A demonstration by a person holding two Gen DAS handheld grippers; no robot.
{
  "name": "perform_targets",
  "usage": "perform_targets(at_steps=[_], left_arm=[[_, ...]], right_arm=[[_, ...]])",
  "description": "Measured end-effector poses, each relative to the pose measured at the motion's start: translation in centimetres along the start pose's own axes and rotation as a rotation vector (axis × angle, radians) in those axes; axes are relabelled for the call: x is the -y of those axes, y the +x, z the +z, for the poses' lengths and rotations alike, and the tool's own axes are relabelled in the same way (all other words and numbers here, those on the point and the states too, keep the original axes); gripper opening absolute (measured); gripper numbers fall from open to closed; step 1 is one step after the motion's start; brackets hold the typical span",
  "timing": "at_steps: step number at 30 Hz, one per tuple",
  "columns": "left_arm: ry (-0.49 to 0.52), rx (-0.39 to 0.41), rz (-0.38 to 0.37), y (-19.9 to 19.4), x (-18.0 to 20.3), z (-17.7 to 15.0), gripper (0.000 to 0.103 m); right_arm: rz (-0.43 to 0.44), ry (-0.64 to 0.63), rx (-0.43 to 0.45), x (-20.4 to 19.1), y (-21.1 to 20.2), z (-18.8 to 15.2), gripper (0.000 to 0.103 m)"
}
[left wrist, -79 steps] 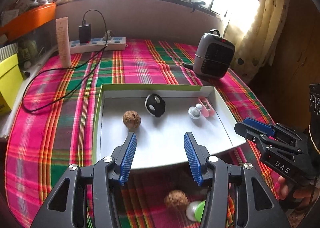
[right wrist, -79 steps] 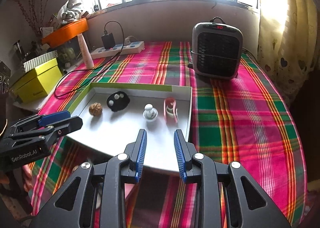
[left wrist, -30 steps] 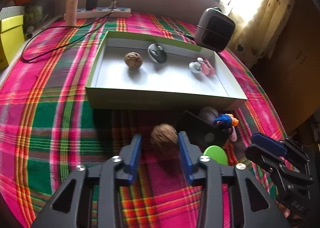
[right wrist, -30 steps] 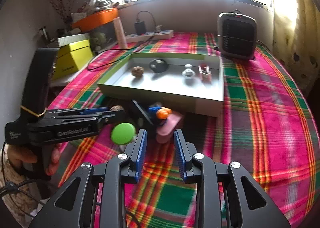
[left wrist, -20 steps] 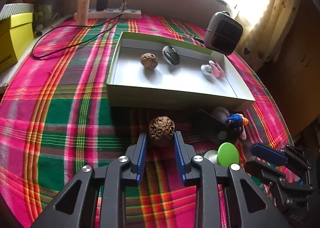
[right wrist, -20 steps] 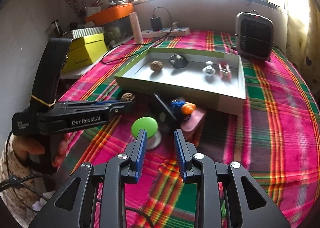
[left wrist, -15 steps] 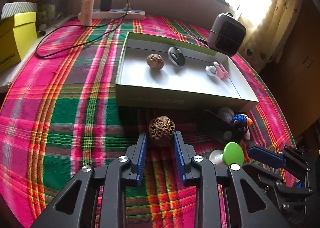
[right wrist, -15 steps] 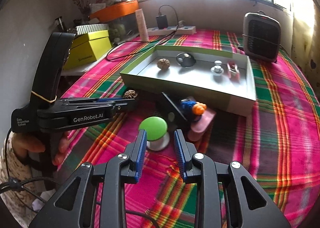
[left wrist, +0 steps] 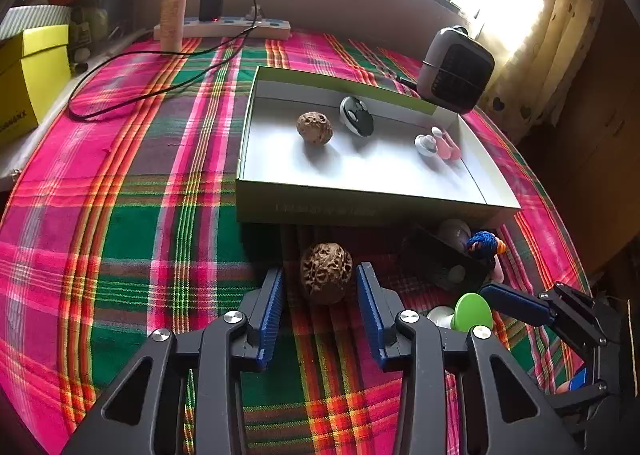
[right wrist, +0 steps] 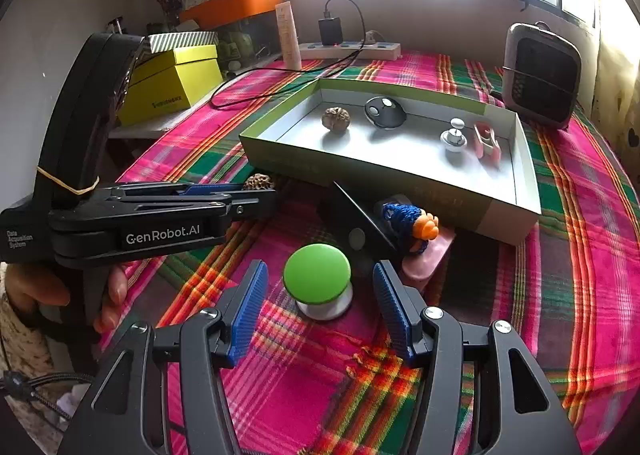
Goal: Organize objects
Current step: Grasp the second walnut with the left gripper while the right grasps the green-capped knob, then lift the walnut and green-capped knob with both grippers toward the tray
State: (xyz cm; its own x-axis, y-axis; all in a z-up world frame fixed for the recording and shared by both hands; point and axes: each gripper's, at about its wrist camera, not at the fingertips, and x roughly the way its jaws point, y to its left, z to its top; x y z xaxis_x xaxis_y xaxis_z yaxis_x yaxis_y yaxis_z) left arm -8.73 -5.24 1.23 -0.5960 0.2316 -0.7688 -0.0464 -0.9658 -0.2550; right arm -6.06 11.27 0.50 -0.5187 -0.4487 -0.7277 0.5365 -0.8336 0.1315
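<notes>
Walnut [left wrist: 326, 272] lies between left tool's [left wrist: 320, 297] spread fingers.

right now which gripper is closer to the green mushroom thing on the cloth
Right. The right gripper is open, its fingers either side of the green mushroom; the left gripper brackets the walnut beside it.

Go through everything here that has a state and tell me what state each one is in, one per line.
Left gripper: open, jaws either side of the walnut on the cloth.
Right gripper: open, jaws either side of the green-capped knob.
Box: lidless, holding four small items.
Walnut in box: resting on the box floor.
Charger: plugged into the power strip.
</notes>
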Motion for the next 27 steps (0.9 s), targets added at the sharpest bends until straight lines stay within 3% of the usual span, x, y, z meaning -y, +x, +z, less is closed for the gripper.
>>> perform_targets(at_steps=[6, 10, 13, 27], left_arm=[[-0.011, 0.004, 0.0, 0.13, -0.08, 0.23, 0.035], [-0.002, 0.005, 0.006, 0.17, -0.06, 0.29, 0.033], [-0.003, 0.006, 0.006, 0.16, -0.12, 0.28, 0.028], [0.029, 0.023, 0.052, -0.29, 0.25, -0.14, 0.027]], right_arm=[[-0.024, -0.01, 0.0, -0.28, 0.31, 0.21, 0.055], [-0.036, 0.002, -0.002, -0.05, 0.38, 0.31, 0.039], [-0.035, -0.009, 0.003, -0.31, 0.26, 0.29, 0.035], [-0.031, 0.004, 0.012, -0.35, 0.06, 0.2, 0.035]])
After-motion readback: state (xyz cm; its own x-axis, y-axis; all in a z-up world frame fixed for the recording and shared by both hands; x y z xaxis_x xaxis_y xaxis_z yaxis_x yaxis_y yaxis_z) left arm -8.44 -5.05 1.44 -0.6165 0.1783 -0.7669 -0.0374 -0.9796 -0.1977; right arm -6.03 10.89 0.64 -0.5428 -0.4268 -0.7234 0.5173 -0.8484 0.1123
